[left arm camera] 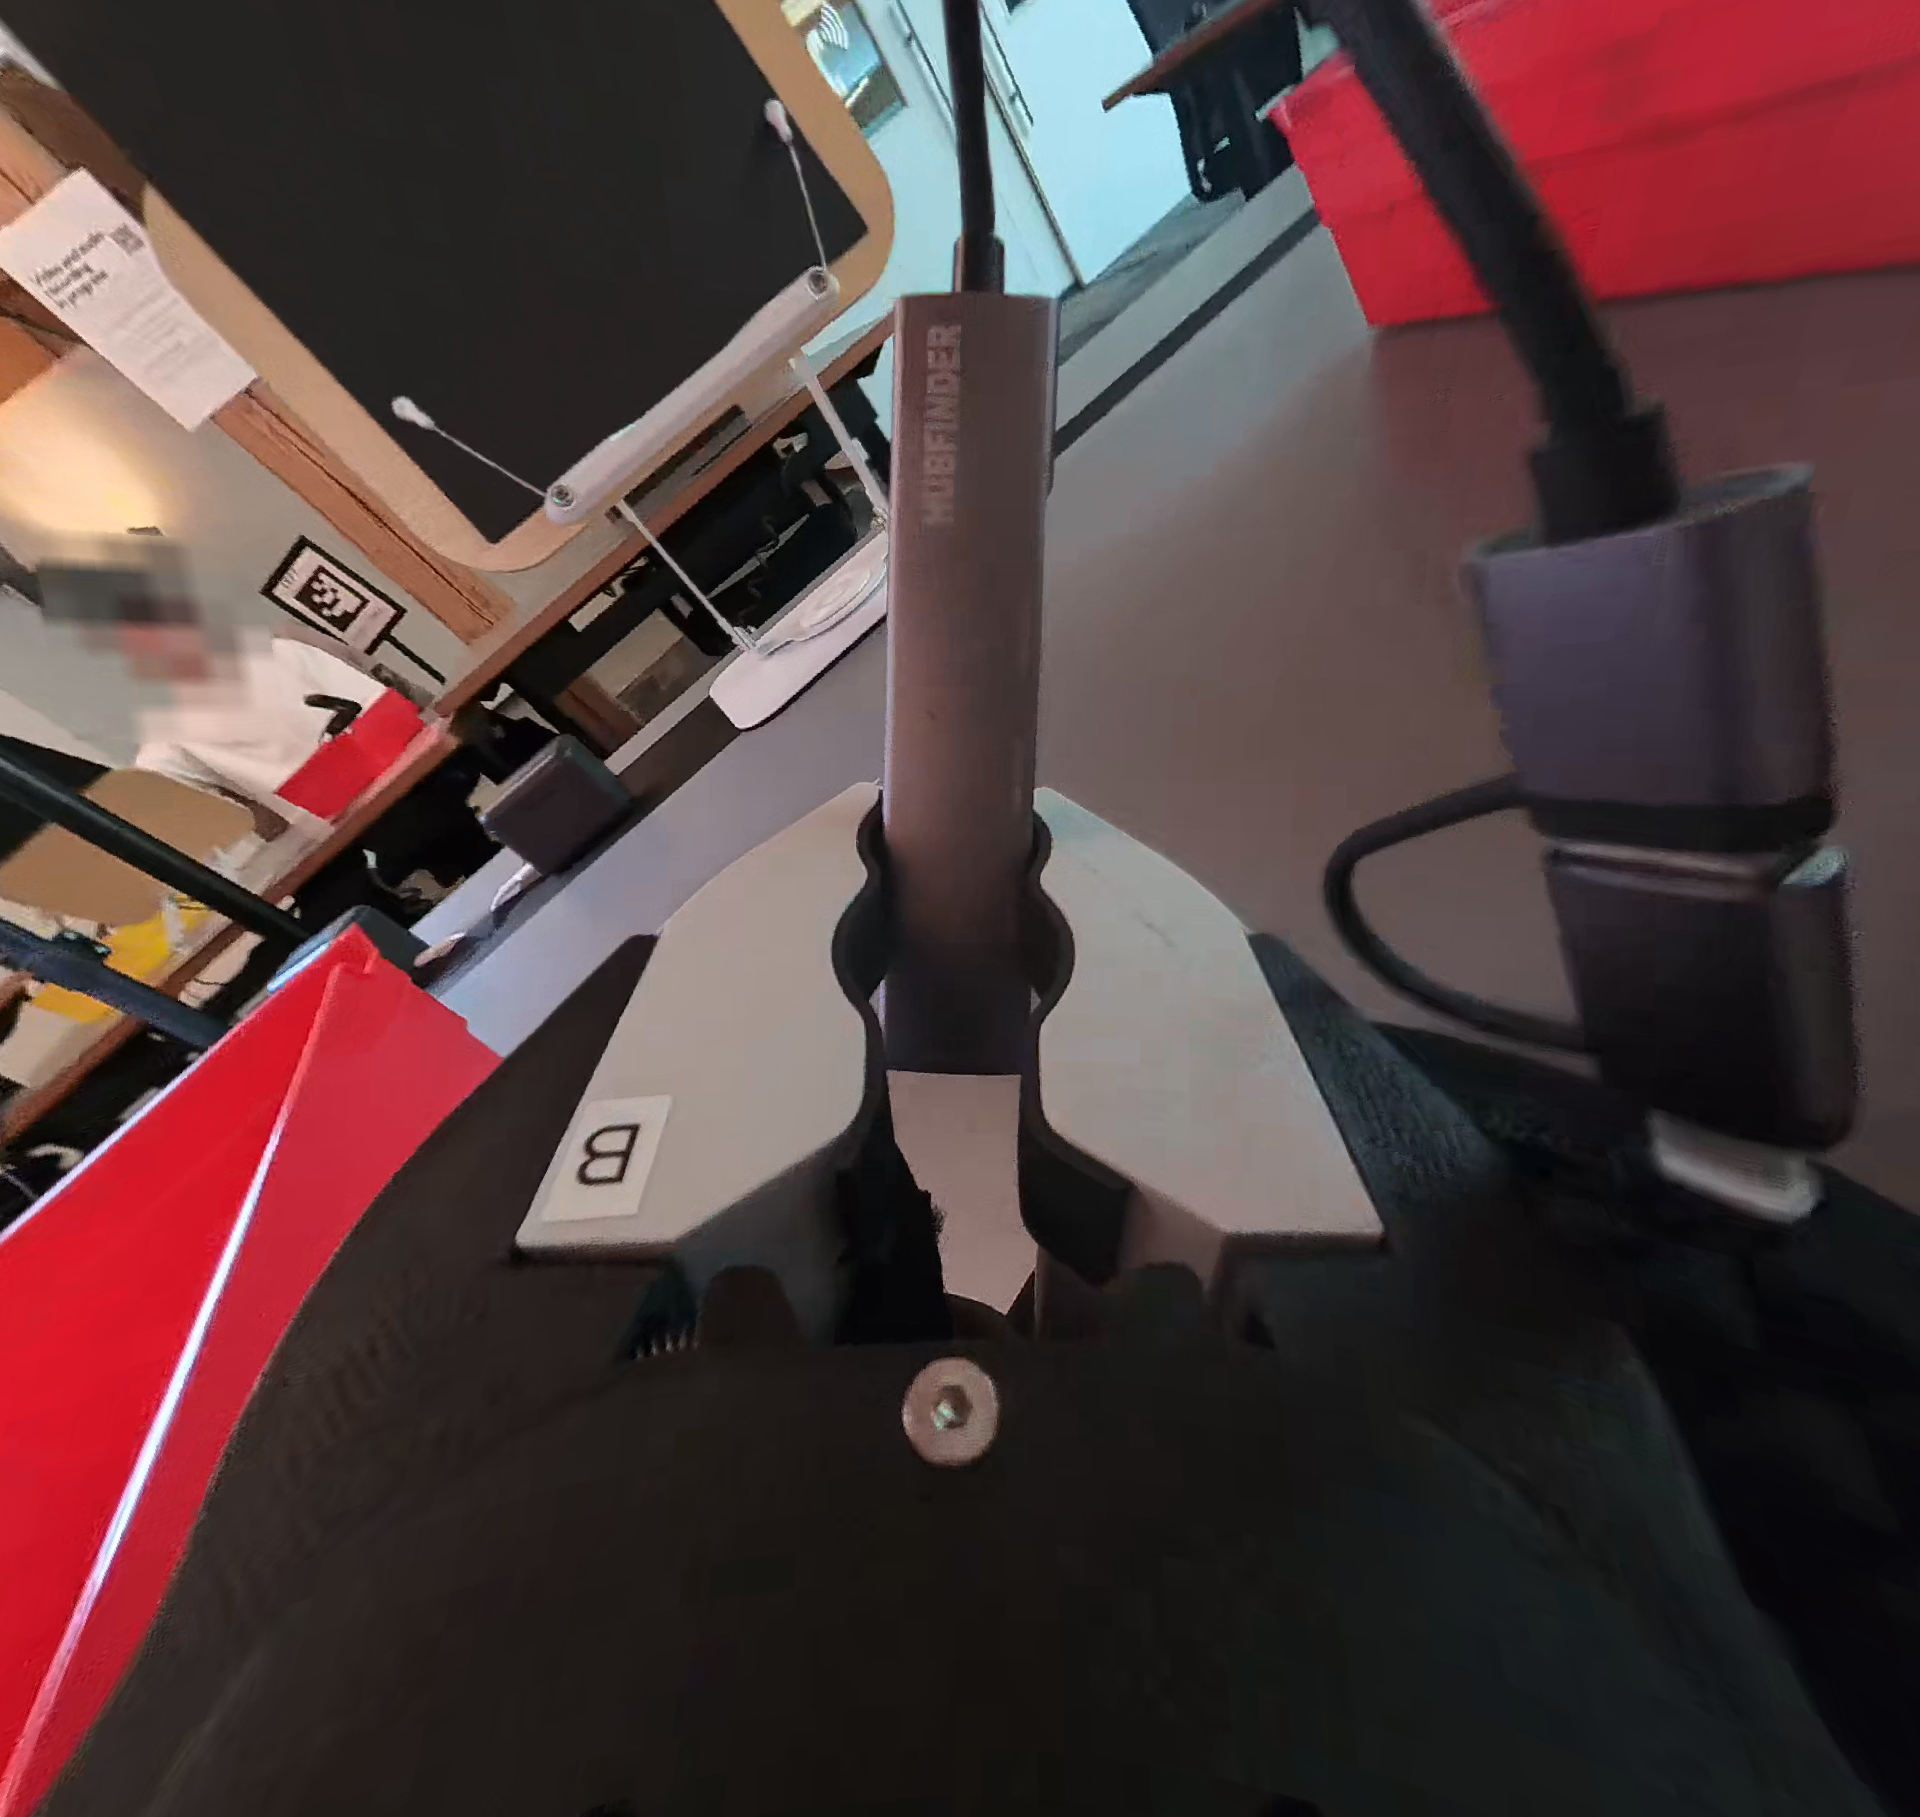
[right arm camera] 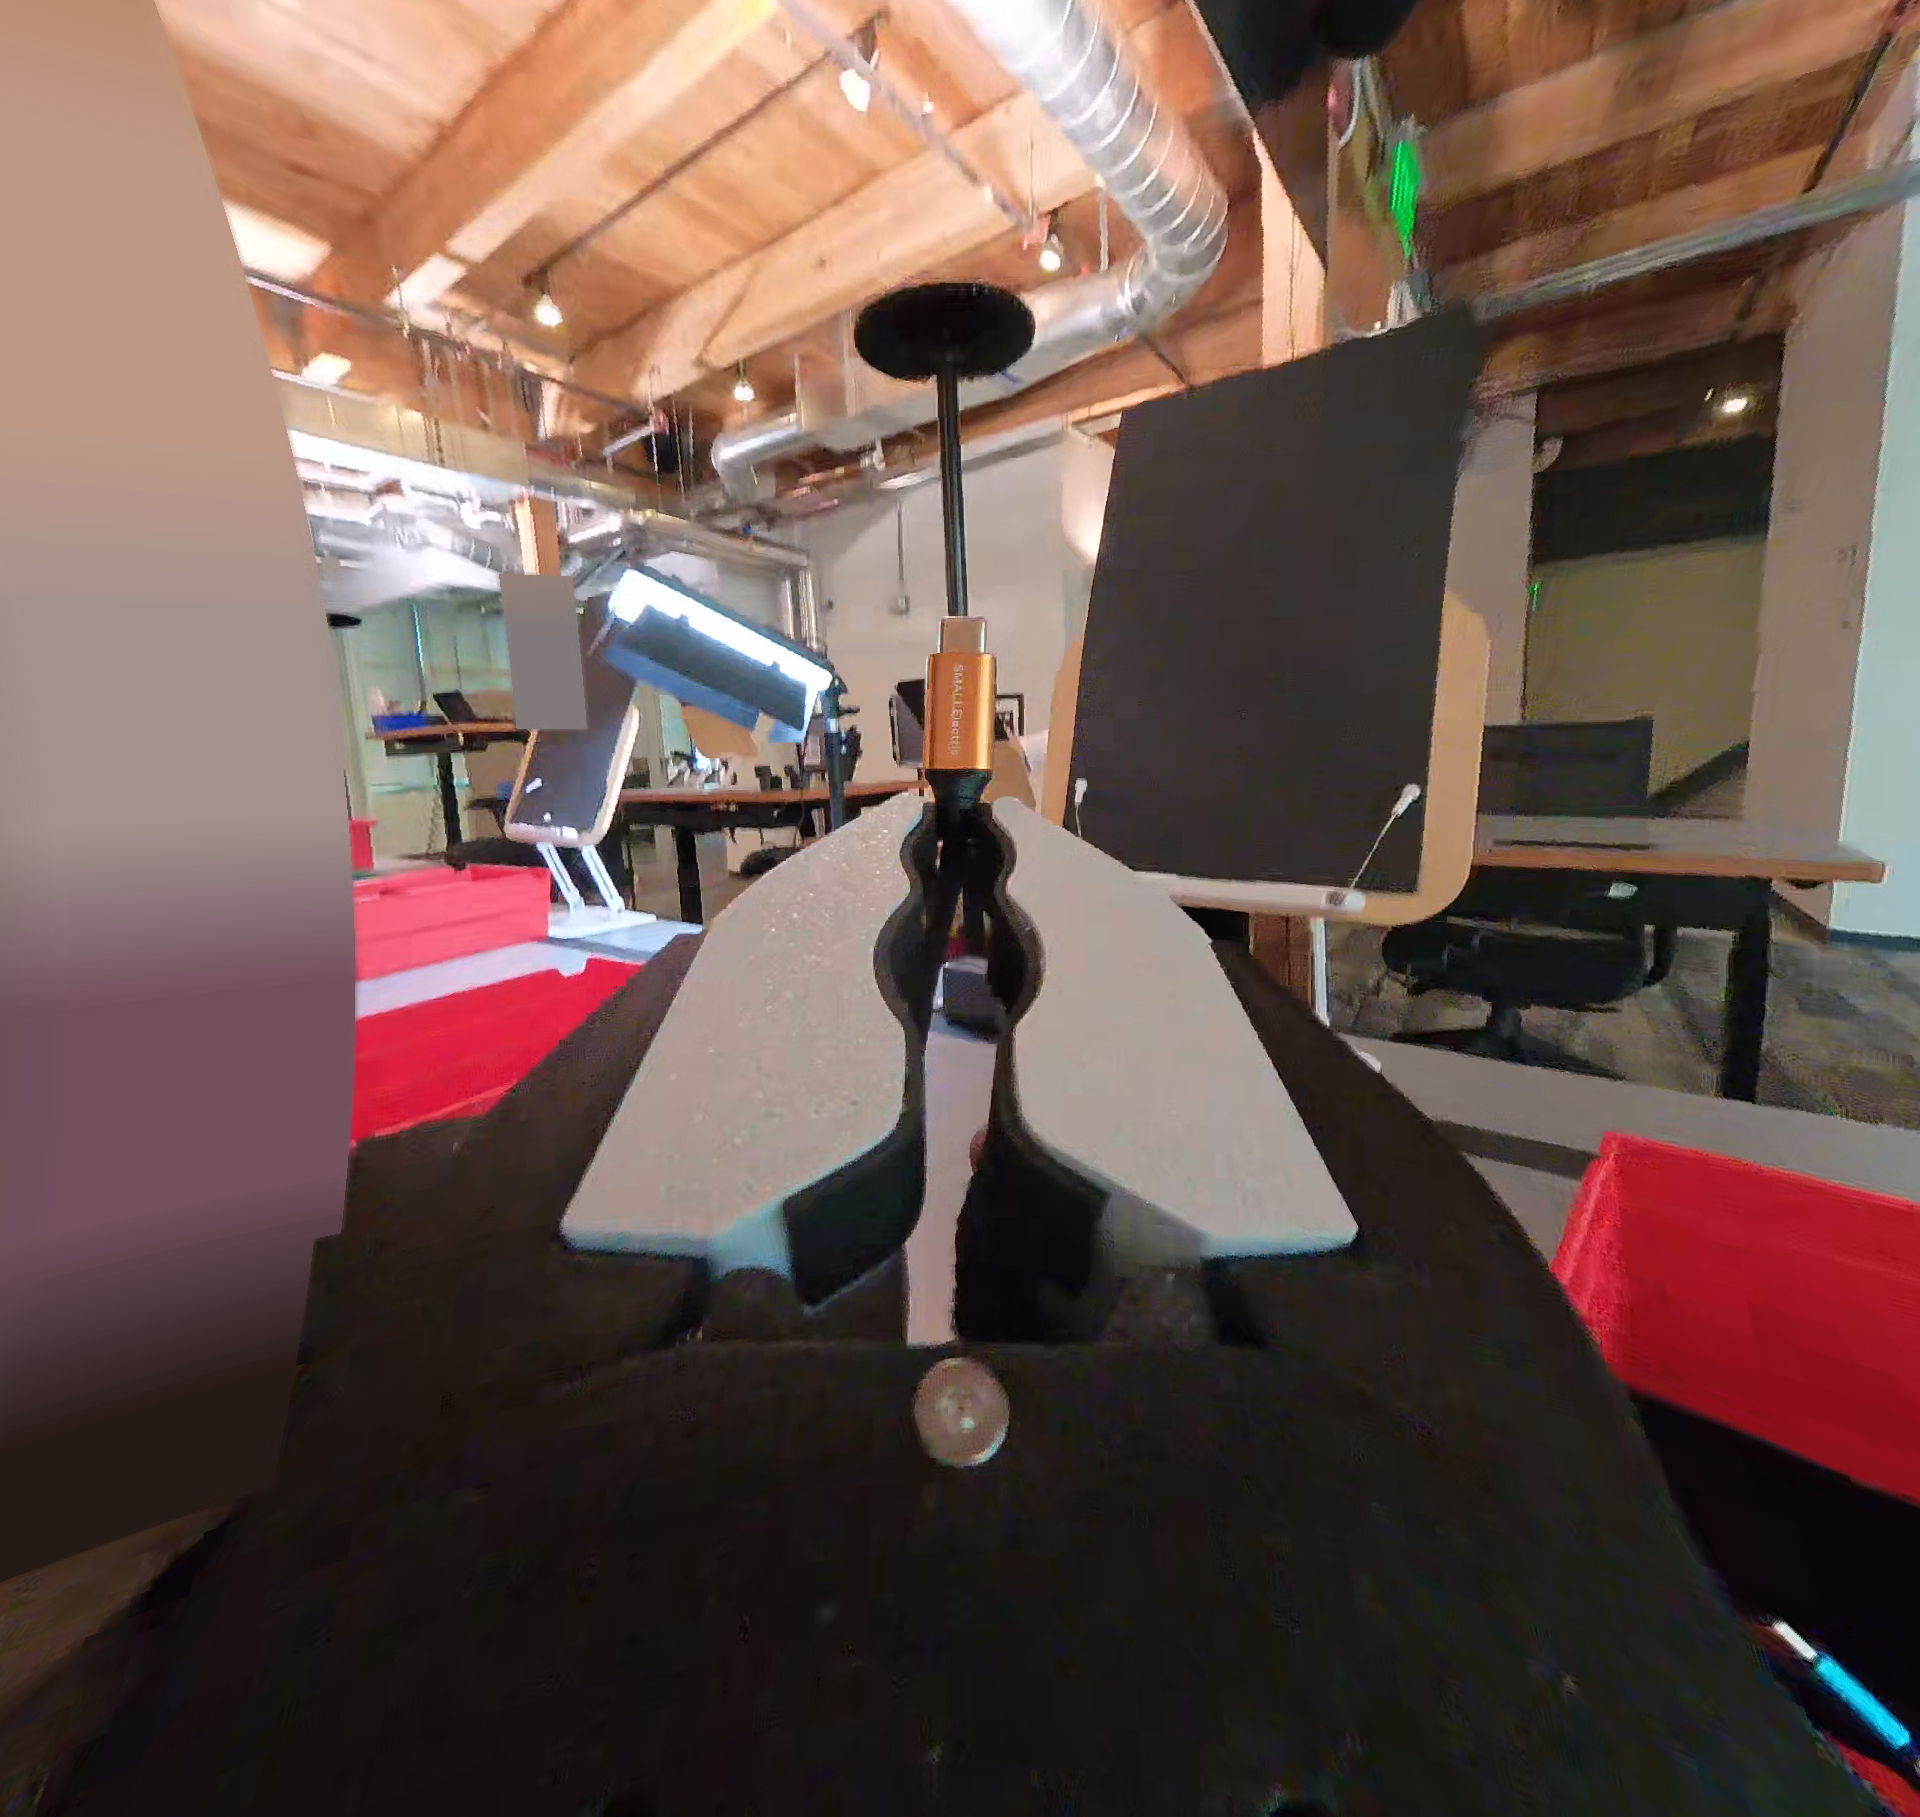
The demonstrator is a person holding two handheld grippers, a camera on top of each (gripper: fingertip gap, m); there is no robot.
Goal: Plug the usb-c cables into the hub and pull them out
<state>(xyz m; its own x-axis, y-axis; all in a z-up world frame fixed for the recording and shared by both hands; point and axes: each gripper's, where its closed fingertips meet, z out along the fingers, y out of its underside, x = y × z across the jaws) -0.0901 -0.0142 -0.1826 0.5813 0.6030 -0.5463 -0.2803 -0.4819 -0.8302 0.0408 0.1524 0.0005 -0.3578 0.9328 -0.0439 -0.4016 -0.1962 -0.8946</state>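
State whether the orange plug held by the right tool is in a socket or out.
Out. The orange plug sticks up past the right tool, its metal tip bare in open air, with no hub touching it.

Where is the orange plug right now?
In the right wrist view, the orange plug sits dead centre, pinched at its cable end by the right gripper, its metal tip pointing up in front of the black board.
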